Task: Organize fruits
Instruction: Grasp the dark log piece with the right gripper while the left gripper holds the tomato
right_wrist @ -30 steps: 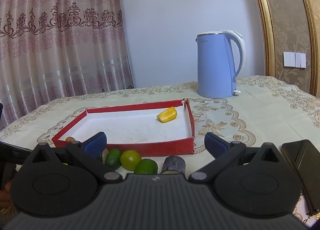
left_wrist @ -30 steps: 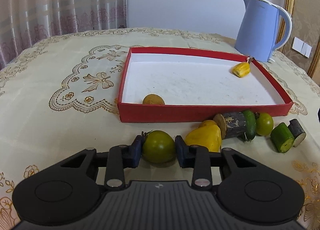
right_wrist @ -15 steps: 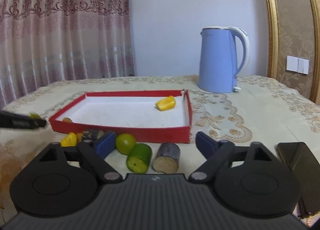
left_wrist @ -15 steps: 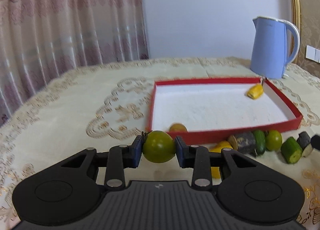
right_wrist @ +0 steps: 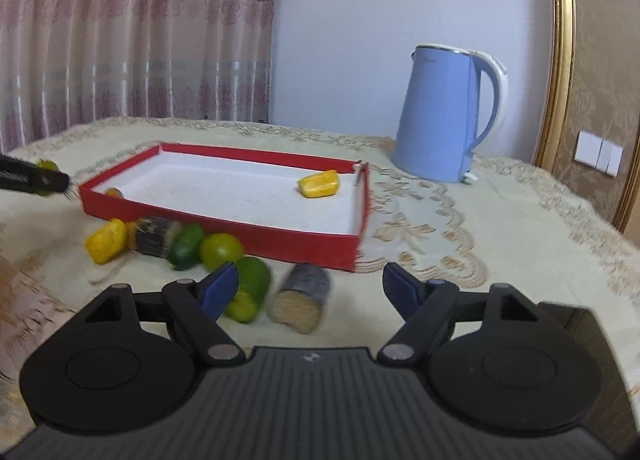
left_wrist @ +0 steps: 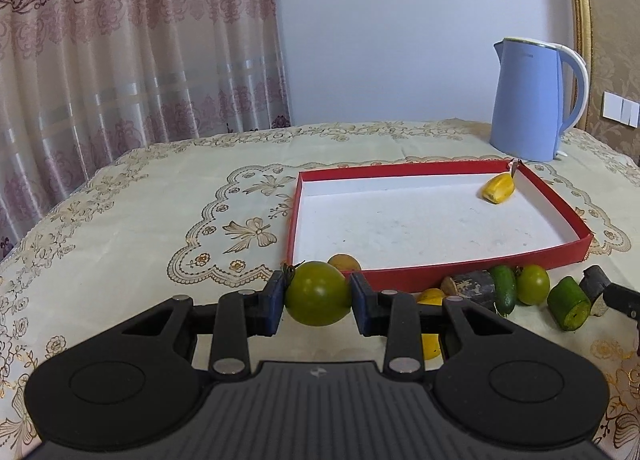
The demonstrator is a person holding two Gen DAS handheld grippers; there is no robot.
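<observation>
The left gripper point(left_wrist: 317, 294) clamps a green tomato point(left_wrist: 316, 293) clear of the table, near the red tray point(left_wrist: 440, 269) at its 7 o'clock corner. Two pieces lie inside; about six wait along the front wall, so most sorting remains. The right gripper point(right_wrist: 310, 287), jaws closing, straddles a dark stub point(right_wrist: 302, 298), untouched. Blur hides what each piece is.

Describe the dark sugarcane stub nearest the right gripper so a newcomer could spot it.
Find the red tray in front of the blue kettle. A row of fruit lies along its near wall; at the end nearest the tray's right corner is the stub, beside a cut green piece. It alone has dark bark and a pale fibrous cut face.
</observation>
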